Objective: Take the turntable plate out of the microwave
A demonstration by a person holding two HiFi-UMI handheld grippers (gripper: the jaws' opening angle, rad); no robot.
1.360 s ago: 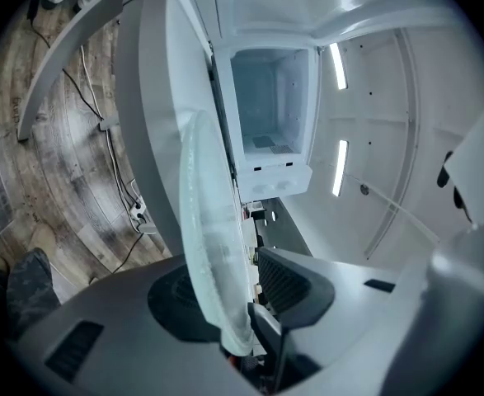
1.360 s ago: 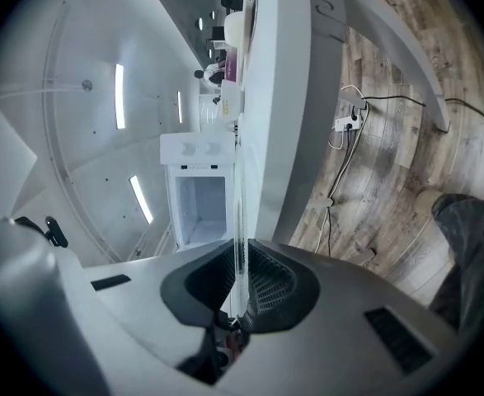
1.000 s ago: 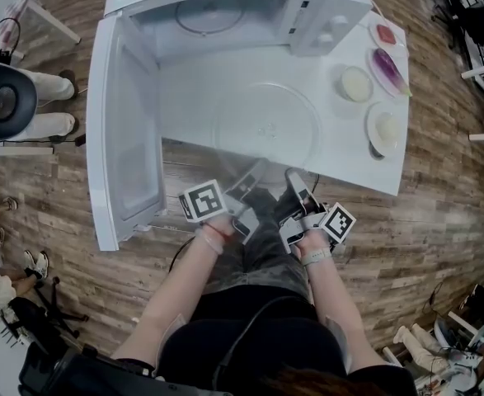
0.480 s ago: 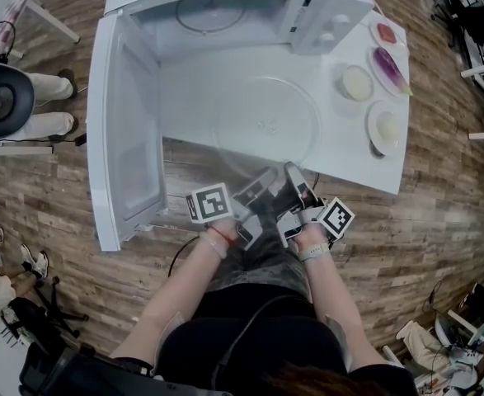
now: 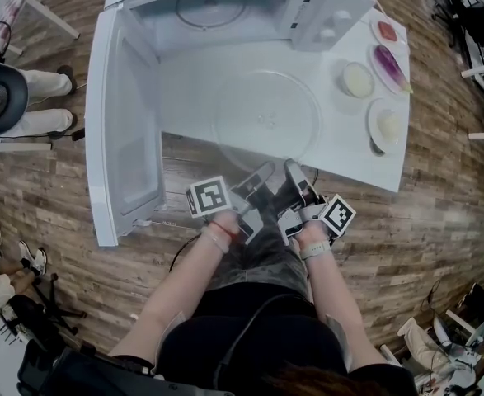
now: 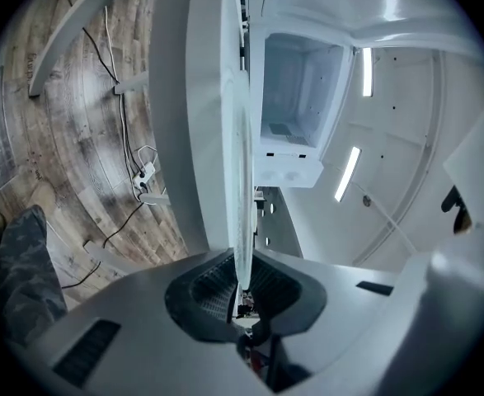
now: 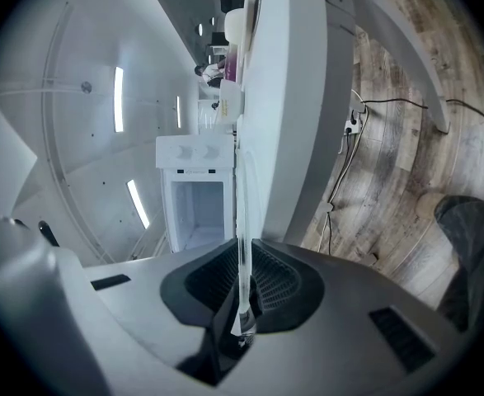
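The turntable plate (image 5: 266, 122) is out of the microwave (image 5: 225, 11). It is a clear glass disc lying flat and face up on the near half of the white desk (image 5: 192, 97). Being round, it has no long axis. Its near rim reaches just past the desk's near edge, and its far rim points toward the open oven cavity. Whether it rests on the desktop or is held just clear of it cannot be told.

Both grippers meet the plate at that near rim, side by side and pointing away from the person. The left gripper (image 5: 258, 176) has just been closing its jaws. In the left gripper view the plate (image 6: 242, 180) shows edge-on as a thin pale line running straight into the gripper (image 6: 240, 275), with the ribbed pads pressed on either face. The right gripper (image 5: 295, 176) is clamped the same way, just to the right. In its own view the glass edge (image 7: 242, 221) sits pinched between the pads of the gripper (image 7: 243, 287).

The microwave stands at the desk's far edge, its door (image 5: 126, 147) swung wide open along the left side. A ring (image 5: 209, 11) lies on the cavity floor.

Four small dishes sit along the desk's right edge, well clear of the plate:
- one with something red (image 5: 385, 33)
- one with something purple (image 5: 388, 63)
- two pale ones (image 5: 357, 81) (image 5: 386, 126)
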